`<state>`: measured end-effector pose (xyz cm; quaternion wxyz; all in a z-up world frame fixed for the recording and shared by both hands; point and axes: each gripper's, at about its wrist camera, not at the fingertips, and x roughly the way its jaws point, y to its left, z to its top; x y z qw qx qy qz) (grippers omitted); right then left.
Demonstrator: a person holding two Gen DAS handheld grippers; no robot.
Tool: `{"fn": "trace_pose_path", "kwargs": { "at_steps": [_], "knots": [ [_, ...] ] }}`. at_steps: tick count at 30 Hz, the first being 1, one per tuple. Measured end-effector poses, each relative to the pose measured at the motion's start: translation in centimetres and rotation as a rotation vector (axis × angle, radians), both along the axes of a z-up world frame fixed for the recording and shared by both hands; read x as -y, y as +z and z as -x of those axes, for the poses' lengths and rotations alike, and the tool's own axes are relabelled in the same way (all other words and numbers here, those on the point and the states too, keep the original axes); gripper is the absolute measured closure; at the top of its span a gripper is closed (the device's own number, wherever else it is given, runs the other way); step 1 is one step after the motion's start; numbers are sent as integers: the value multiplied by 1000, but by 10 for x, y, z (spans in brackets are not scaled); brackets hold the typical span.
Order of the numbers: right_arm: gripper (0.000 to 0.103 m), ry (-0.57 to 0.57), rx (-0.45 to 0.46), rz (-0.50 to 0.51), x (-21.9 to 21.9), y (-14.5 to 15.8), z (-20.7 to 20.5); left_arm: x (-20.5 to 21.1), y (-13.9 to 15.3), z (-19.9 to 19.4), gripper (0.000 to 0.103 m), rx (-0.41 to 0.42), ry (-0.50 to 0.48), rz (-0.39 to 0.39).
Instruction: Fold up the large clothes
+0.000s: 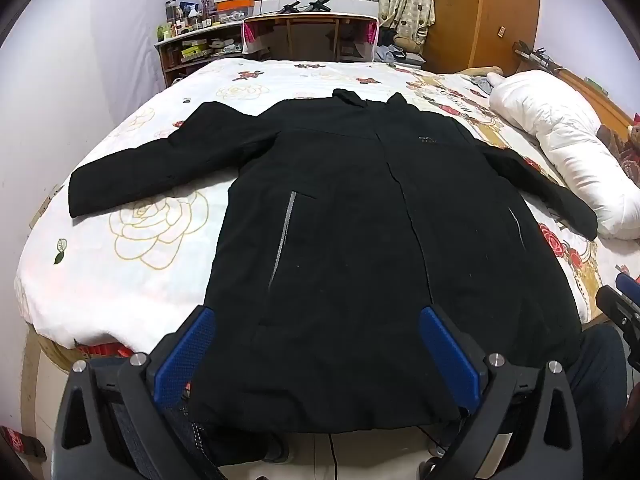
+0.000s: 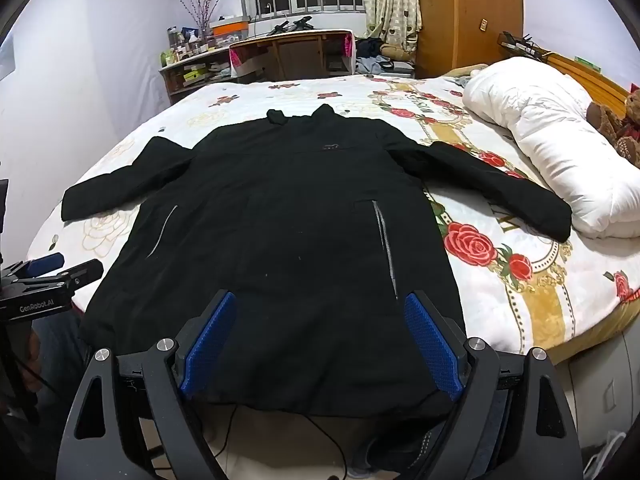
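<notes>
Cluttered shelf (image 1: 188, 46) by the left wall, desk (image 1: 312, 34) under the window. Black coat (image 1: 360, 208) spread flat, front up, on the flowered bed (image 1: 132, 224) — sleeves out to both sides, hem at the near edge. Left hand-held gripper (image 1: 316, 354) and right hand-held gripper (image 2: 320, 344) both spread apart over the hem, holding nothing. White duvet (image 2: 560, 136) bunched just beside the right cuff — teddy bear (image 2: 620, 120) beyond.

Both wrist views low at the bed's (image 1: 120, 280) foot edge, facing the far desk (image 2: 288, 48); left view offset leftward, right view rightward; shared: spread black coat (image 1: 360, 220), rolled white duvet (image 2: 560, 140).
</notes>
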<state>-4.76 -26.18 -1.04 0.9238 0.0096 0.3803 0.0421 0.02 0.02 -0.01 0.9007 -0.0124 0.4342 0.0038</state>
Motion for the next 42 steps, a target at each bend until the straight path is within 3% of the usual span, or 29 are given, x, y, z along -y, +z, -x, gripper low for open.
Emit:
{"fn": "trace_pose_path", "kwargs": {
  "at_steps": [42],
  "knots": [
    [17,3,1,-10,-2,-2,-3,3,1,1,0,8,-7,0]
  ]
}}
